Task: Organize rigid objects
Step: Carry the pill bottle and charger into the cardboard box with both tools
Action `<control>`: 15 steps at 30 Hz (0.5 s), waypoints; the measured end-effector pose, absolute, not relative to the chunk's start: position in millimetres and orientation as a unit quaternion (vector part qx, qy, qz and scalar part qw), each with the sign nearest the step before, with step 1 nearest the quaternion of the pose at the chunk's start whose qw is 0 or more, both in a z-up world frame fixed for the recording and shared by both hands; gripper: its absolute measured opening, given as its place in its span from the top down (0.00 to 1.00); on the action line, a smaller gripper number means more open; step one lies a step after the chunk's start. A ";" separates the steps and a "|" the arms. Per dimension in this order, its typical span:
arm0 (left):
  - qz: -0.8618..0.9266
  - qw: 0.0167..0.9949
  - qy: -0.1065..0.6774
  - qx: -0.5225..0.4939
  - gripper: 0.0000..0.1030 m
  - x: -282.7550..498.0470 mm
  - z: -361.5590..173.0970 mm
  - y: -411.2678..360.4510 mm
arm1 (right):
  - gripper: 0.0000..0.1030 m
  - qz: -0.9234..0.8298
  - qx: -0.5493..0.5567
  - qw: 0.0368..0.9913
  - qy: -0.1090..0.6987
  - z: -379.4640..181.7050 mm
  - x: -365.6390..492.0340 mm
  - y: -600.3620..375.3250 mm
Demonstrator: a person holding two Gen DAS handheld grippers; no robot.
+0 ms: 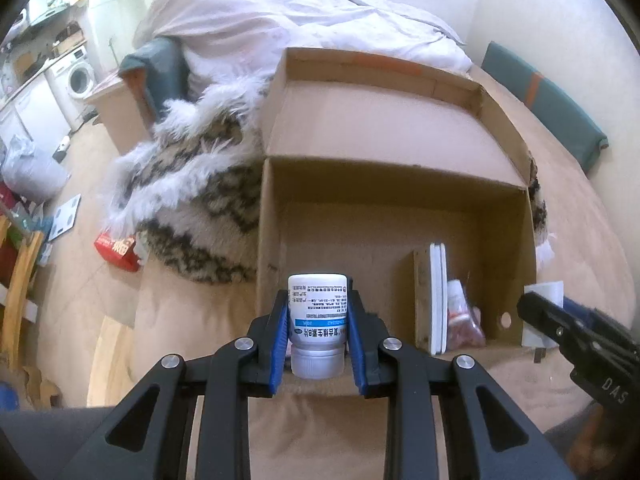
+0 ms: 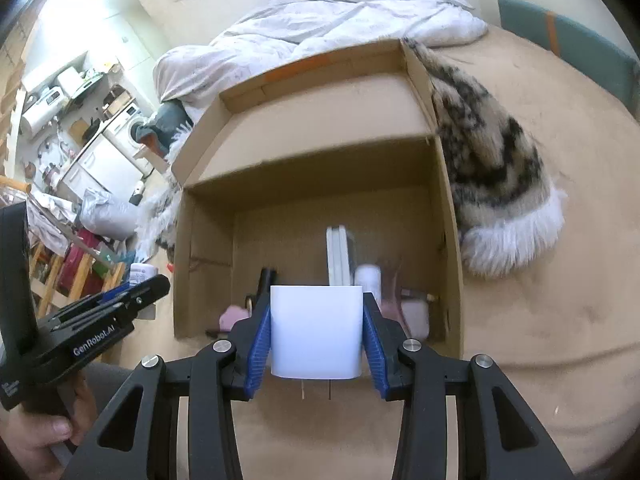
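Observation:
My left gripper (image 1: 318, 308) is shut on a white pill bottle (image 1: 317, 320) with a blue-striped label, held cap toward me in front of the open cardboard box (image 1: 272, 216). My right gripper (image 2: 316, 320) is shut on a white power adapter (image 2: 316, 332) with its plug prongs pointing down, held at the box's front edge (image 2: 180, 264). Inside the box stand a flat white slab (image 1: 438, 296), a small white bottle (image 2: 368, 278) and a clear packet (image 1: 464, 320). The right gripper also shows in the left wrist view (image 1: 532, 304); the left gripper also shows in the right wrist view (image 2: 160, 284).
The box lies on a tan bed cover (image 2: 560, 280). A furry patterned blanket (image 2: 496, 184) lies beside and behind the box, a white duvet (image 1: 288, 20) beyond. A teal cushion (image 1: 548, 100) leans at the right wall. A red box (image 1: 118, 250) lies on the floor.

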State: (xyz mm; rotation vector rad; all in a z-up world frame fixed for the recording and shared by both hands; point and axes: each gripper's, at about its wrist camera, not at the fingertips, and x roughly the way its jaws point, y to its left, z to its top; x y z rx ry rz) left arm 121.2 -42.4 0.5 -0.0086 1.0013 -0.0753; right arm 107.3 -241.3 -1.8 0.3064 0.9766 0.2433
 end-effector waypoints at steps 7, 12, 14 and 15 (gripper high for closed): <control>-0.056 0.877 0.478 0.013 0.77 147.6 -18.1 -57.5 | 0.57 0.121 0.135 0.868 0.462 -10.7 137.2 -238.5; -0.059 0.874 0.483 0.019 0.77 155.0 -40.9 -59.4 | 0.57 0.120 0.139 0.865 0.467 -34.7 144.9 -239.5; -0.057 0.868 0.493 0.020 0.77 158.4 -51.4 -60.4 | 0.57 0.117 0.142 0.860 0.476 -45.3 147.4 -239.6; -0.059 0.863 0.501 0.020 0.77 160.9 -56.6 -61.8 | 0.57 0.117 0.148 0.856 0.481 -50.2 149.2 -239.8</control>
